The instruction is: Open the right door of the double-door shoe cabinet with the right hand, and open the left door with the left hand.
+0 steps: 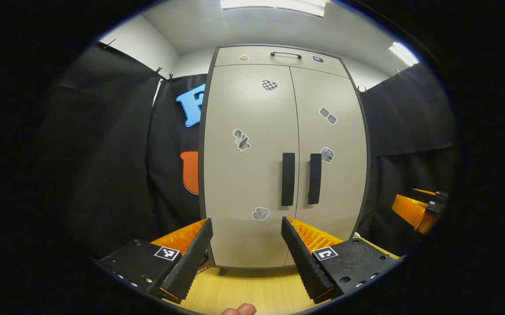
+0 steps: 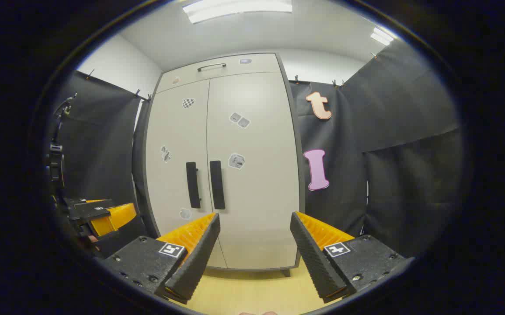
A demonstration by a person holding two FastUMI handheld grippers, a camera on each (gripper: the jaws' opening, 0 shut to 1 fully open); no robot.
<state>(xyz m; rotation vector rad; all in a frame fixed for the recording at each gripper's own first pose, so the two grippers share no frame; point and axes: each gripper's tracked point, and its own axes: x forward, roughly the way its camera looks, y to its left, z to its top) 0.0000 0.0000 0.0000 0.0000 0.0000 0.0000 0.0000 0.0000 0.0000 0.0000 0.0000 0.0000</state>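
A tall beige double-door shoe cabinet (image 1: 252, 183) (image 2: 252, 210) stands ahead with both doors closed. Two black vertical handles sit side by side at the middle seam: the left door handle (image 1: 287, 179) (image 2: 193, 185) and the right door handle (image 1: 315, 178) (image 2: 217, 184). My left gripper (image 1: 247, 225) is open, held short of the cabinet, below and left of the handles. My right gripper (image 2: 255, 221) is open too, off to the right of the handles and clear of the doors. The right gripper (image 1: 423, 208) appears at the edge of the left gripper view, and the left gripper (image 2: 99, 214) at the edge of the right gripper view.
A shallow top compartment with a dark horizontal handle (image 1: 286, 54) (image 2: 211, 66) caps the cabinet. Small stickers dot both doors. Black cloth walls (image 1: 103, 153) (image 2: 401, 153) close in on either side. A light wooden floor (image 1: 243, 288) (image 2: 252, 288) runs up to the cabinet's base.
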